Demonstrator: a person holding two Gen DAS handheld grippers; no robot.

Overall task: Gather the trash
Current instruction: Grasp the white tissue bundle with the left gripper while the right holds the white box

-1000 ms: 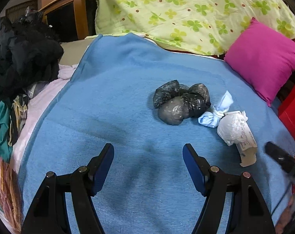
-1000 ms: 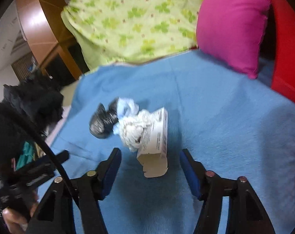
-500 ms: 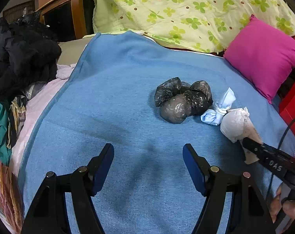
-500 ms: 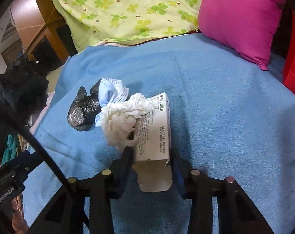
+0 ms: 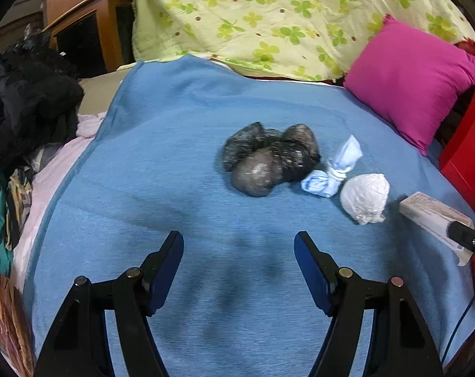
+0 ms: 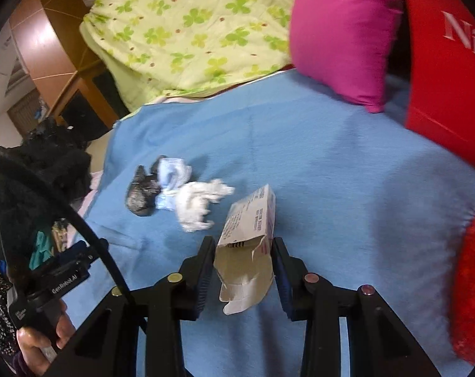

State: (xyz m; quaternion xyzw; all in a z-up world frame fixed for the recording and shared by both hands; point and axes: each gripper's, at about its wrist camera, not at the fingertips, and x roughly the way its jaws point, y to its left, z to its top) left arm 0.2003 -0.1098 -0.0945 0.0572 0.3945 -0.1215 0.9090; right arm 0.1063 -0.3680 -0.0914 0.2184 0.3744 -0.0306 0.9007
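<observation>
On the blue blanket lies a clump of black plastic bags, then a knotted pale-blue bundle and a crumpled white wad. My left gripper hovers open over bare blanket in front of the bags. My right gripper is shut on a small printed cardboard box, its torn open end toward the camera. The box sits apart from the white wad, just above the blanket. The black bags and the blue bundle lie further left.
A magenta pillow and a green clover quilt line the back. A red box stands at the right and something red and fuzzy at the right edge. Dark clothes pile up at the left, by a wooden cabinet.
My right gripper moved in around the cardboard box, shut on it, and drew it rightward off the white wad. The left gripper stayed open and nearly still.
</observation>
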